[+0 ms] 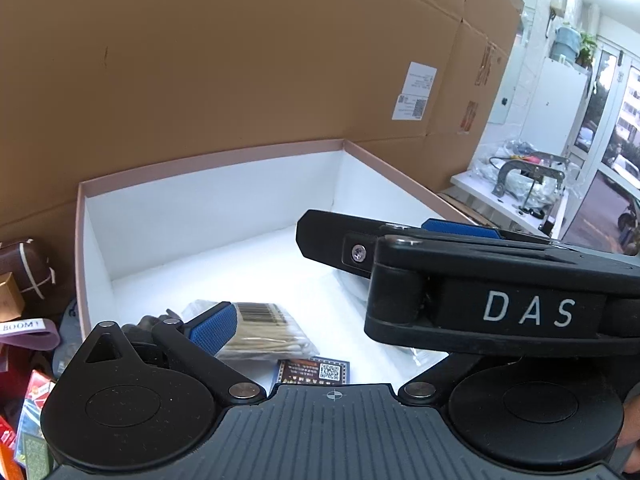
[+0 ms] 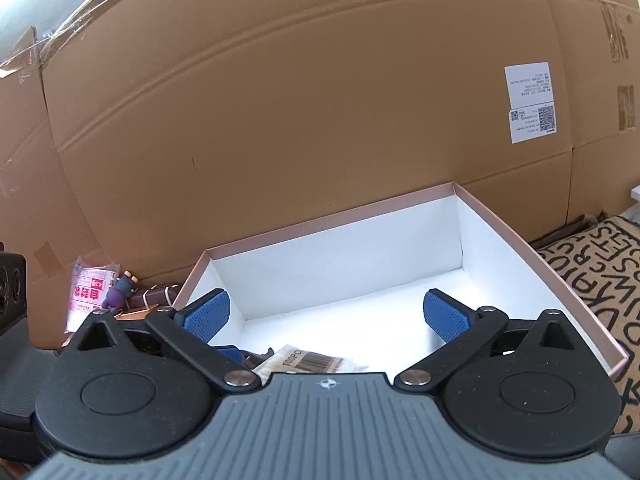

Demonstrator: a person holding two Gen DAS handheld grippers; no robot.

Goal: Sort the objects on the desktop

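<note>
Both tools over pink-rimmed box [image 2: 400, 200], centre frame. Right gripper [image 2: 326, 316] jaws spread, empty. Left gripper [image 1: 320, 320] likewise apart. Cotton swab pack [image 1: 264, 332] lies inside, lower centre, presumably sorted there.

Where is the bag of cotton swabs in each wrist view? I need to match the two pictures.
Left wrist view: the bag of cotton swabs lies lower centre on the white floor of the box, beside the left gripper's left blue pad.
Right wrist view: the bag peeks out bottom centre, just above the gripper body.
Shared landmark: the white shipping label on the cardboard.
</note>
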